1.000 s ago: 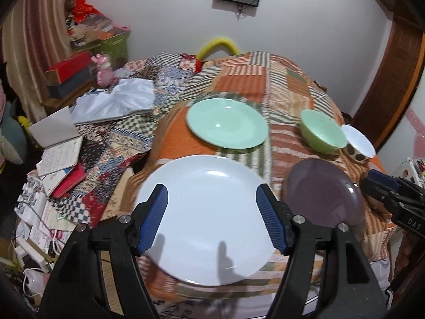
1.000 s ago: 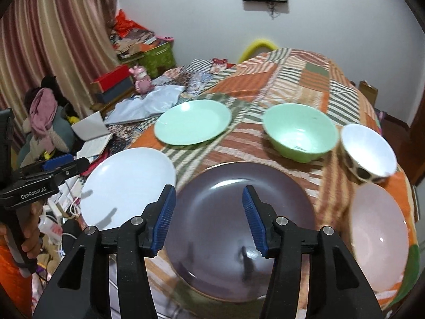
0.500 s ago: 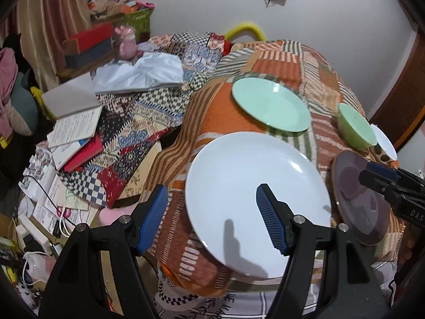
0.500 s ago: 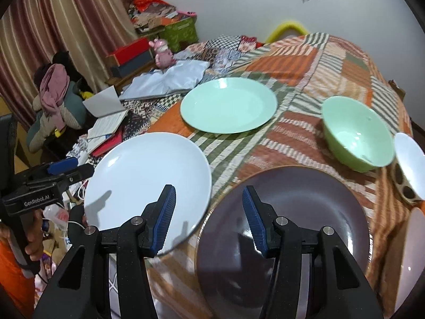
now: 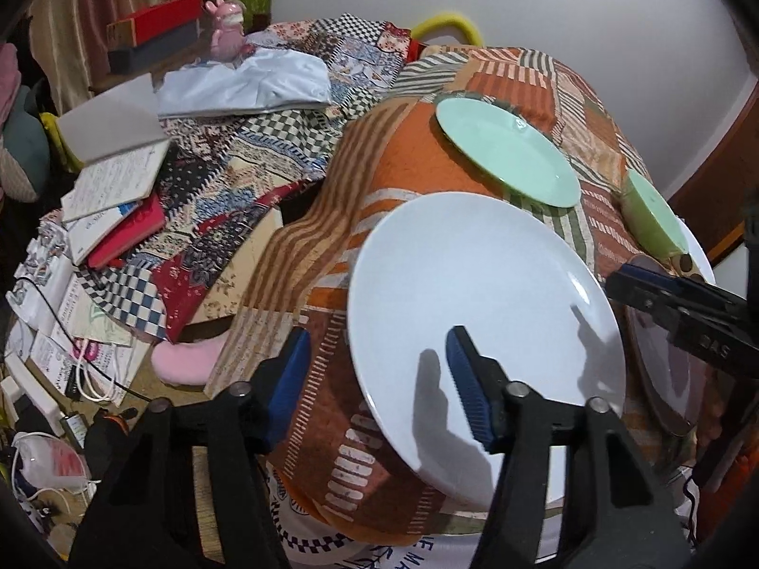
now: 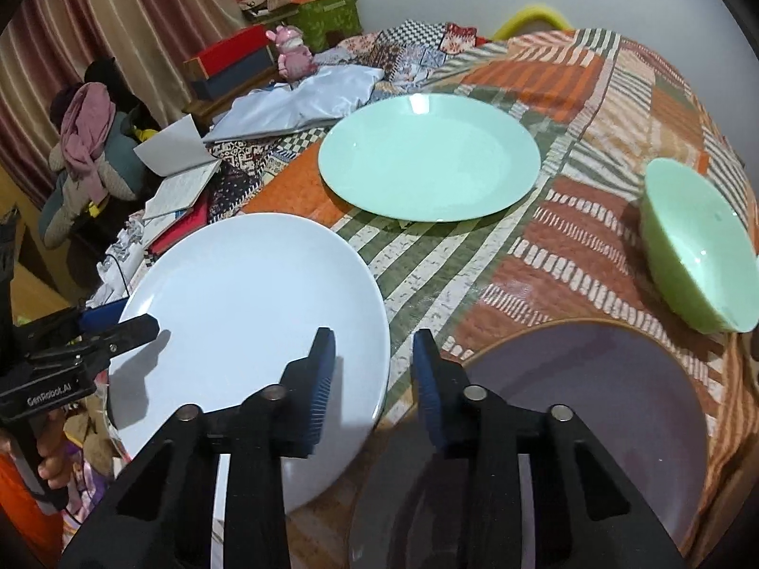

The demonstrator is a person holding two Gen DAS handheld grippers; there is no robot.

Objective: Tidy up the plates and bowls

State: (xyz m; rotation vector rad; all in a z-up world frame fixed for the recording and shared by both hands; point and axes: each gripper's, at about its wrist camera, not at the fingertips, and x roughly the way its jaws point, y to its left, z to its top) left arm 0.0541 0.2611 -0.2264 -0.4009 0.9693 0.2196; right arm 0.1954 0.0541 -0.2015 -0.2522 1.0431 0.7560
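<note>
Left side: the left gripper (image 5: 377, 381) straddles the left rim of the round white plate (image 5: 479, 313). Its right pad is over the plate face and its left pad hangs outside, over the striped orange patchwork tablecloth (image 5: 332, 246). The jaws have just been closing and now stand at a moderate gap, with the rim between them but no pad visibly pressing on it. The plate lies flat at the near left of the table, and its near edge appears to overhang the cloth.

Centre: the right gripper (image 6: 372, 379) sits over the strip of cloth between the white plate's right rim and the round dark purple plate (image 6: 588, 408). Its jaws have just been closing to a narrow gap, with nothing between them. The round mint-green plate (image 6: 429, 159) lies further back and apart.

Right side: the mint-green bowl (image 6: 697, 256) stands beyond the purple plate's far rim.

Assessment: the step appears to be taking the white plate by its 2 opposite rims. Recommended practice:
1. Seat the left pads fully across the rim before lifting.
2. Shift the right gripper left so one pad passes under the rim.
3. Lift level, and clear of the purple plate.
</note>
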